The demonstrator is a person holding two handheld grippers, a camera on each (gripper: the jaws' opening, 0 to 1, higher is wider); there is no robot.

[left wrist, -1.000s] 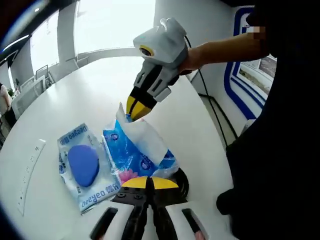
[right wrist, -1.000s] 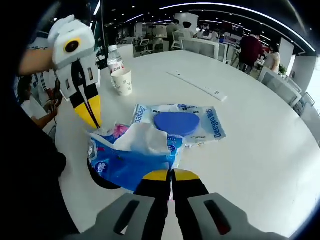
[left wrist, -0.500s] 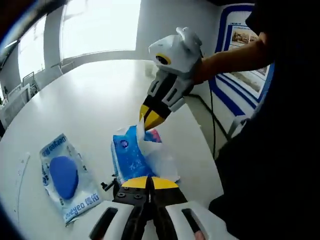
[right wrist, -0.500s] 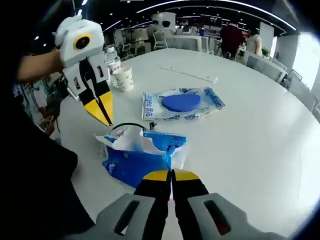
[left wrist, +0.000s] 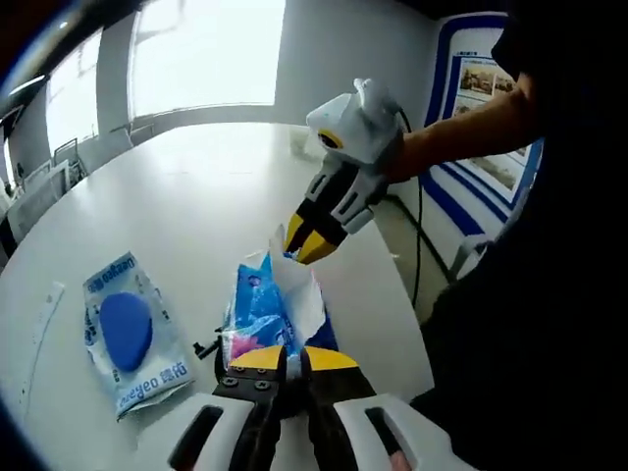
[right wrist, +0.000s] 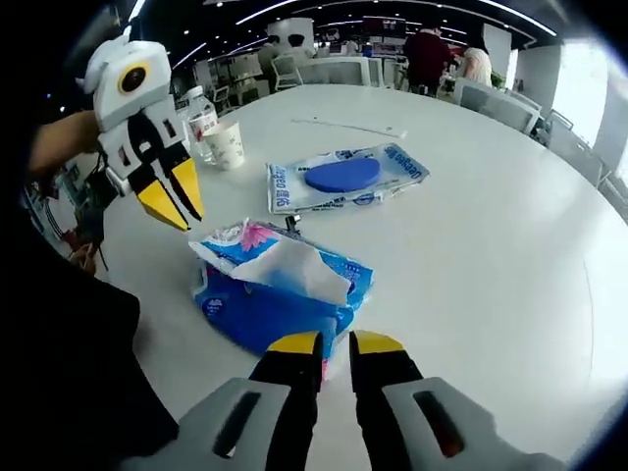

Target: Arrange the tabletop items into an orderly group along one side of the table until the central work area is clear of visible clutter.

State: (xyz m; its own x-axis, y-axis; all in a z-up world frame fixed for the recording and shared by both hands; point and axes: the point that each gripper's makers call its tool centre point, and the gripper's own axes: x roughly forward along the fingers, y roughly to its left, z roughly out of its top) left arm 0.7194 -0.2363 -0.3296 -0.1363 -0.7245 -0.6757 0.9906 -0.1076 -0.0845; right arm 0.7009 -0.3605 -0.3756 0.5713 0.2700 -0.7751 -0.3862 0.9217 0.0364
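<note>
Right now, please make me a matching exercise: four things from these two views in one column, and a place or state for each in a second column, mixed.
Things:
1. tissue pack
2. wipes packet
3. paper cup
4. right gripper

Places or states:
A. jaws slightly apart, just short of the blue pack
B. flat on the table, blue oval lid on top
C. upright beside a water bottle
D. white tissue sticking out of its top

Pairs: 1-D, 2-B, 3-C, 4-A
</note>
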